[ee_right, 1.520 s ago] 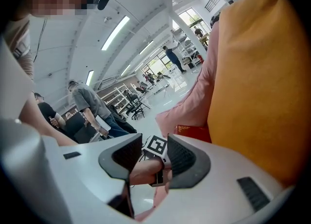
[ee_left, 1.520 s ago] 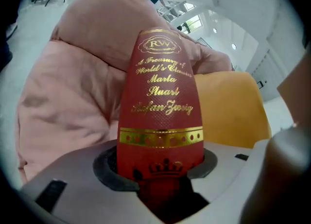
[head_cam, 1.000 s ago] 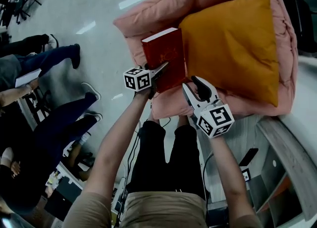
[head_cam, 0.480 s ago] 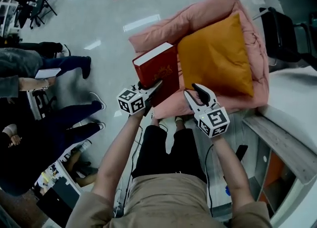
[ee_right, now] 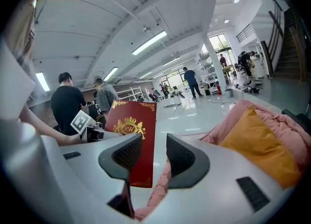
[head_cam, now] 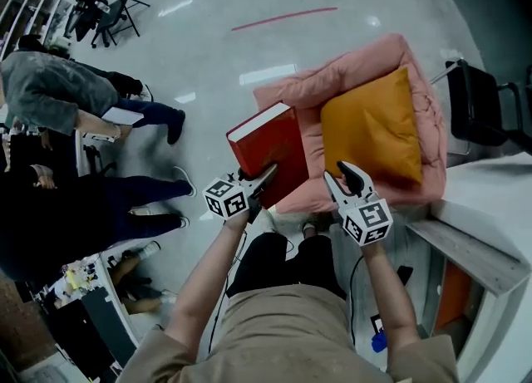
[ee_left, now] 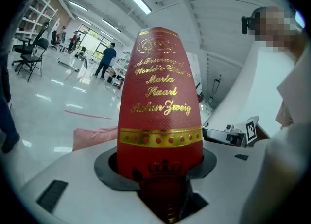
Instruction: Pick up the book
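Observation:
A red hardback book (head_cam: 270, 153) with gold print hangs in the air, left of and above the pink cushion seat (head_cam: 366, 66). My left gripper (head_cam: 264, 178) is shut on its lower edge. In the left gripper view the book's spine (ee_left: 160, 106) stands upright, wedged between the jaws of that gripper (ee_left: 160, 169). My right gripper (head_cam: 347, 178) floats to the right of the book, open with nothing between its fingers. The right gripper view has the book's cover (ee_right: 131, 135) beyond and left of the gap between that gripper's jaws (ee_right: 154, 152).
An orange pillow (head_cam: 374, 128) lies on the pink cushion seat. Several people (head_cam: 58, 90) stand or sit at the left. A black chair (head_cam: 478, 99) and a white desk (head_cam: 490, 198) are at the right. Glossy floor (head_cam: 208, 49) stretches ahead.
Both grippers have risen. The book has come up off the pink cushion in the left gripper and now hangs clear of it. The right gripper stays open beside it.

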`<state>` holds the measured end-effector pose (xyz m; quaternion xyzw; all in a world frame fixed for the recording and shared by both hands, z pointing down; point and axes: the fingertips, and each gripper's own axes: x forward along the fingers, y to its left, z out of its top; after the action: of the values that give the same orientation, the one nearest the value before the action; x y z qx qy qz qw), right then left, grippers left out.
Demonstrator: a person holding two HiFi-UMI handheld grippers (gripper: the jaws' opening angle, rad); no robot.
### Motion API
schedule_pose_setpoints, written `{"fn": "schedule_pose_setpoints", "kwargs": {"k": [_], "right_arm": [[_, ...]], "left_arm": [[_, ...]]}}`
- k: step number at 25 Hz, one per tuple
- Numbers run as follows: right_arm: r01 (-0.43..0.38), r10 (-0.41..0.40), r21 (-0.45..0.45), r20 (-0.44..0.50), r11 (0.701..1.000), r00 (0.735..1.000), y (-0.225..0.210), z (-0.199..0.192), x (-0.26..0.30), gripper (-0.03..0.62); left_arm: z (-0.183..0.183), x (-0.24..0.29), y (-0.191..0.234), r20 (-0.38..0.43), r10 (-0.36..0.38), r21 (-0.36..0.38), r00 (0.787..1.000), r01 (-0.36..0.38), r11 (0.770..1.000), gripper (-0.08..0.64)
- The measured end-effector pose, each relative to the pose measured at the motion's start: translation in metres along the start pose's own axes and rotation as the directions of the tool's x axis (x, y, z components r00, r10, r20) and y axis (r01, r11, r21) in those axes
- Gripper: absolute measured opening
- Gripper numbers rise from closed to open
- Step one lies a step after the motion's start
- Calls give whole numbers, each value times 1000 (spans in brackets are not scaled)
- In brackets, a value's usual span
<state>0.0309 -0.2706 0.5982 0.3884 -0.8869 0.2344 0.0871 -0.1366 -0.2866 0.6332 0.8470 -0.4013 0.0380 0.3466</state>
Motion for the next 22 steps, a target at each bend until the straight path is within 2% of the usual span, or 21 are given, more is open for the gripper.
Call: {"fn": "schedule_pose_setpoints", "kwargs": {"k": [6,14,22], "right_arm": [[9,-8,-46,2,999,1000,27,16,-3,160],[84,-80,-112,45,990,996,86,42,-11,160],[118,-99,-223,96,968,990,185,51,-25,160]], "left_arm": [[19,-53,-4,67,-14,-64,998,18,998,241],[42,-141,-7,145,-59,-81,988,71,994,241],[44,-248,-10,196,-94,-91,976,114,989,241]]}}
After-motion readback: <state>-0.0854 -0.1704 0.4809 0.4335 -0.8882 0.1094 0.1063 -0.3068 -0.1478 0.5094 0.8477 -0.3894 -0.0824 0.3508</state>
